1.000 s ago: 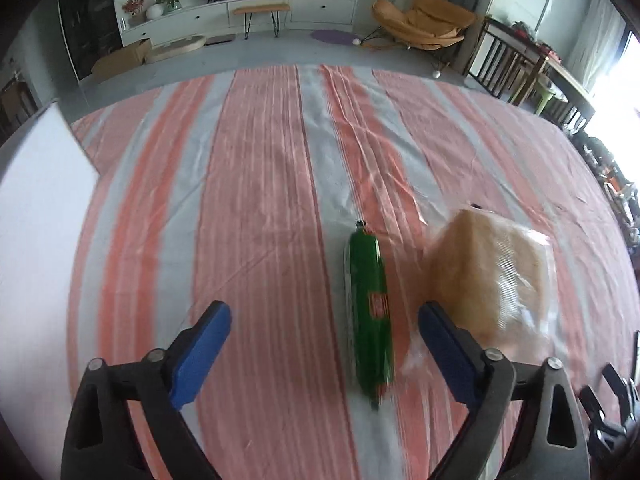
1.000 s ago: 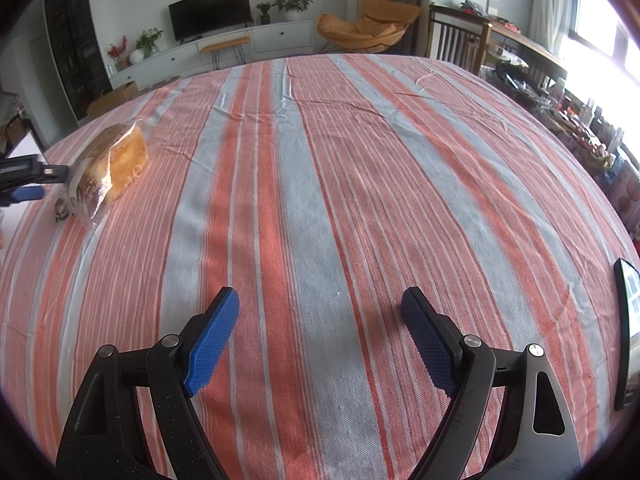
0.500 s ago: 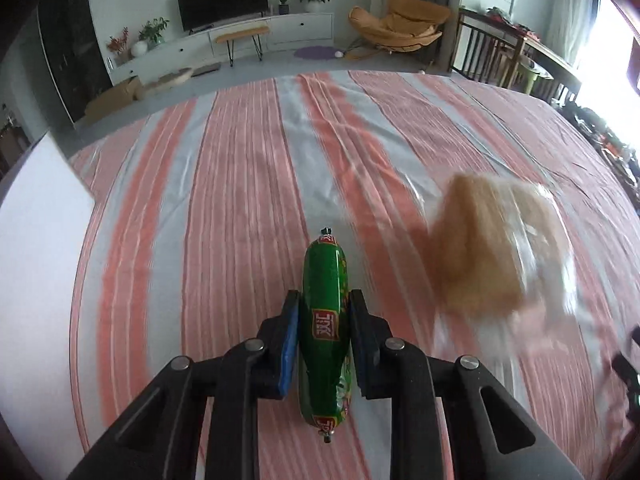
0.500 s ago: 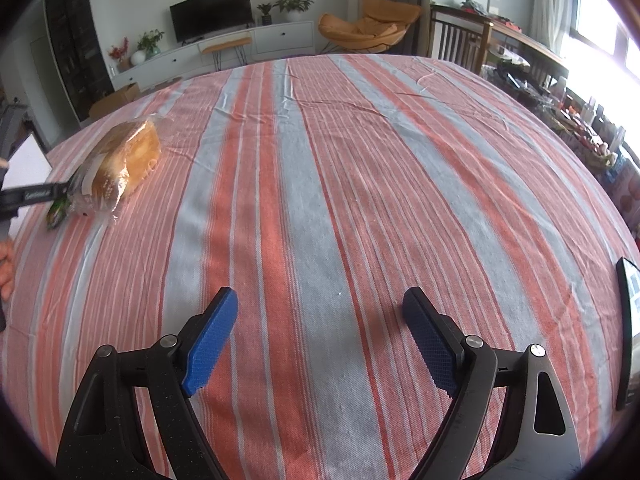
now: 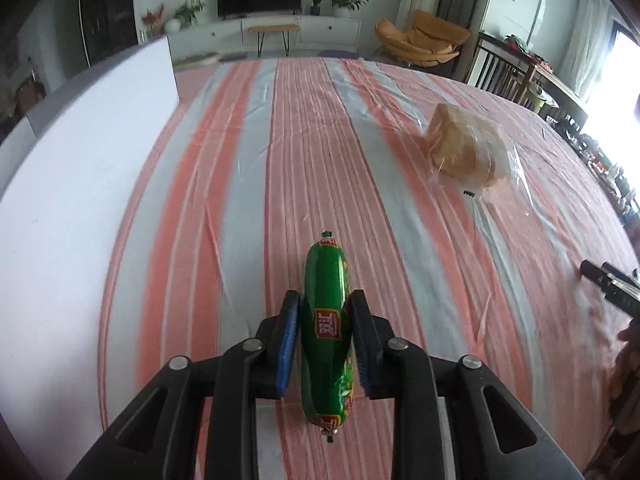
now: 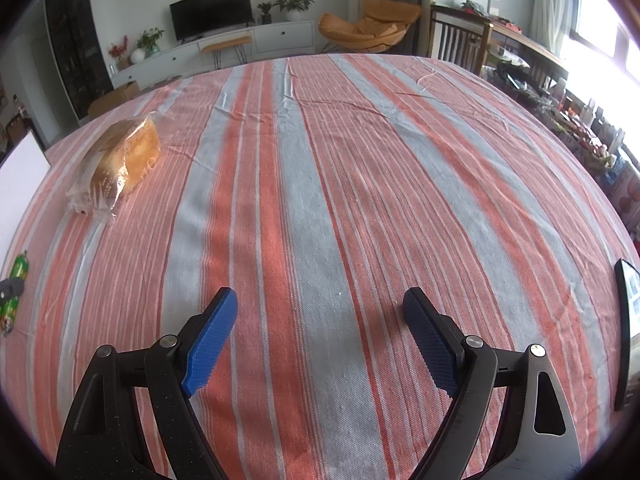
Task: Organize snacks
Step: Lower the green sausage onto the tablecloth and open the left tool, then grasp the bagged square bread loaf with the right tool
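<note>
The left gripper's (image 5: 325, 322) fingers pinch the green sausage (image 5: 325, 322) mid-length, jaws easing apart, its long axis pointing far, the white box (image 5: 80, 184) lying left, while the right gripper (image 6: 320, 336) hangs wide and empty.

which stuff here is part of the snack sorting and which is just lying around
Part of the job:
- green sausage, between the left gripper jaws, which are opening, pads on it
- bagged bread, lying on the striped cloth
- white box, at the cloth's left side
- right gripper, open and empty

Just lying about:
- dark flat thing at the right table edge
- TV, orange chair
</note>
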Action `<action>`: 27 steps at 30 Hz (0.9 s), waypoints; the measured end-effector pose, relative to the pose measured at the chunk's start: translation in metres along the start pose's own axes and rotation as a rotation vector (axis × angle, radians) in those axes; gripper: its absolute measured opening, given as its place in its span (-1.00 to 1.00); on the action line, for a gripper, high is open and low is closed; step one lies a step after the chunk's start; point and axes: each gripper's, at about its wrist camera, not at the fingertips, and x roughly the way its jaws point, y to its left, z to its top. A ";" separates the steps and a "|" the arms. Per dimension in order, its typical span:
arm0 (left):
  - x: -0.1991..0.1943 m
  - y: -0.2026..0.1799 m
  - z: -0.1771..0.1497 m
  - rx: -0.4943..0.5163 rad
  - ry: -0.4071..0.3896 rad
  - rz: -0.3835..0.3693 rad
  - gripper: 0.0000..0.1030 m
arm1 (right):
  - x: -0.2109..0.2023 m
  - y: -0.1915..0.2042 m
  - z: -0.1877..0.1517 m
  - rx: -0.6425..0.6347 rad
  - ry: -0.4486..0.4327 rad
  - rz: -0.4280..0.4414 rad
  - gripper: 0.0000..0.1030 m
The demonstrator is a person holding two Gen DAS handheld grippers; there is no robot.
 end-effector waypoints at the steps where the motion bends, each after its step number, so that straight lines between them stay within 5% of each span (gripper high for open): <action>1: 0.001 -0.002 0.002 0.003 -0.004 0.005 0.06 | 0.000 0.000 0.000 0.000 0.000 0.000 0.70; 3: 0.004 -0.004 0.001 -0.008 -0.004 0.039 0.59 | 0.000 0.000 0.000 0.002 -0.001 0.003 0.70; 10: 0.014 -0.004 -0.005 -0.020 -0.018 0.112 1.00 | 0.000 0.000 0.001 0.004 -0.002 0.006 0.70; 27: 0.014 -0.001 -0.003 -0.023 -0.015 0.116 1.00 | 0.002 0.001 0.001 -0.014 0.009 -0.008 0.73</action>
